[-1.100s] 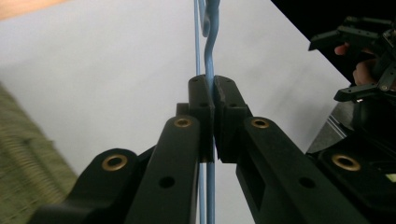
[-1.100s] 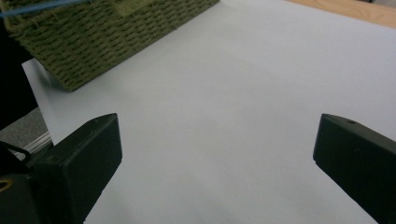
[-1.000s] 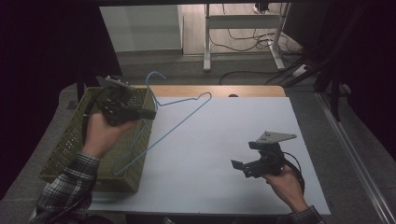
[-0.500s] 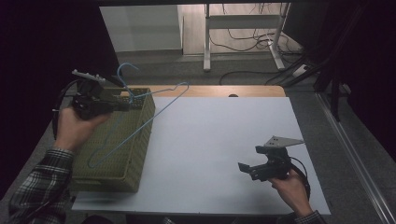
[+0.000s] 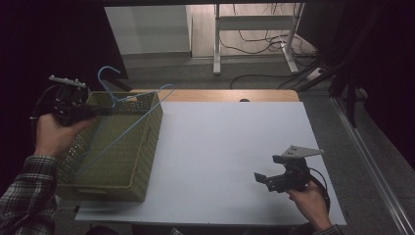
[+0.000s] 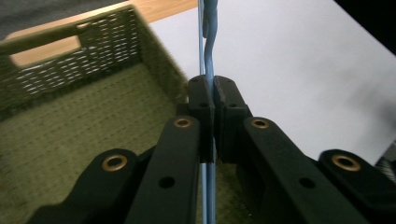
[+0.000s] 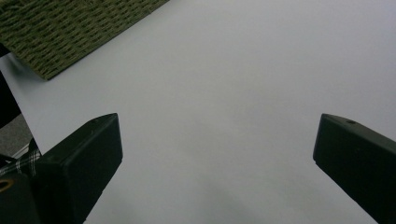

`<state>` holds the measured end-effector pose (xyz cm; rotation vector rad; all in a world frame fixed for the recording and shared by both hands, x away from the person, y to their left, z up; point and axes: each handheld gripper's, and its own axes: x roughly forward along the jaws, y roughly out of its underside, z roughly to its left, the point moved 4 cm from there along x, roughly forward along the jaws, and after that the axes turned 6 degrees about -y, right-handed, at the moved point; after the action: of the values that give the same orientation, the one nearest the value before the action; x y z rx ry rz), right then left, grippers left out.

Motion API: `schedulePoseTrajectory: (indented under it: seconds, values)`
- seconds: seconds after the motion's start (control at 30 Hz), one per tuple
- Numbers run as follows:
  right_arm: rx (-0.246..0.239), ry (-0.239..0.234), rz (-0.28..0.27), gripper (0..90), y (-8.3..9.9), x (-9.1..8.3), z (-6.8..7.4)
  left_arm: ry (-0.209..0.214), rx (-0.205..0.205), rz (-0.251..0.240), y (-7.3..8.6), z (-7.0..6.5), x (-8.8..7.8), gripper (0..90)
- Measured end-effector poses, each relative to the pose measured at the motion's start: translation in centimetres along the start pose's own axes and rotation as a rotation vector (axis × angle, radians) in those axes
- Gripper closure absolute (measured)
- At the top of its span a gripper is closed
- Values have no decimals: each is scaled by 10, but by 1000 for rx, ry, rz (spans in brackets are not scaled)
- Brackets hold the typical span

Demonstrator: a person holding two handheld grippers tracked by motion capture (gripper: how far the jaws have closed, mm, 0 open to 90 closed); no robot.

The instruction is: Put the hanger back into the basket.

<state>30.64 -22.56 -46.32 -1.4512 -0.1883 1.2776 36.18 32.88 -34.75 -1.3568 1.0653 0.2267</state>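
From the high view, at about nine o'clock on the table, the left gripper [image 5: 100, 111] pinches a light-blue wire hanger [image 5: 128, 125] that slants across the olive woven basket [image 5: 142, 161], its hook poking up past the far rim, while at five o'clock the right gripper [image 5: 259, 179] hovers over the white tabletop [image 5: 230, 142]. Along the left gripper view, the jaws clamp the hanger's wire above the basket floor. Across the right gripper view, both jaws stand wide apart with nothing between them, the basket's corner at eleven o'clock.

Plaid sleeve [image 5: 27, 196], blk jaws w/ brass rivets.
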Motion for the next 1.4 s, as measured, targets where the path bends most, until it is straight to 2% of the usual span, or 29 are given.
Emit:
schedulePoseTrajectory:
  seconds: [0.13,0.37,0.53,0.67,0.83,1.17,1.4]
  values:
    - [4,6,3,8,3,-1,-1,-33,-17,-3,9,15,-3,875]
    - [11,10,9,8,5,-1,-3,-67,-41,0,23,34,-1,875]
    - [10,12,14,9,6,-1,-4,-83,-48,6,32,44,6,875]
    - [12,11,17,9,7,0,-4,-81,-69,7,40,52,12,875]
    - [13,12,21,9,8,1,-5,-81,-79,28,52,59,24,875]
    - [8,11,34,9,9,3,-4,-77,-130,64,80,71,54,875]
    - [-1,13,38,9,10,5,-4,-100,-167,131,97,79,73,873]
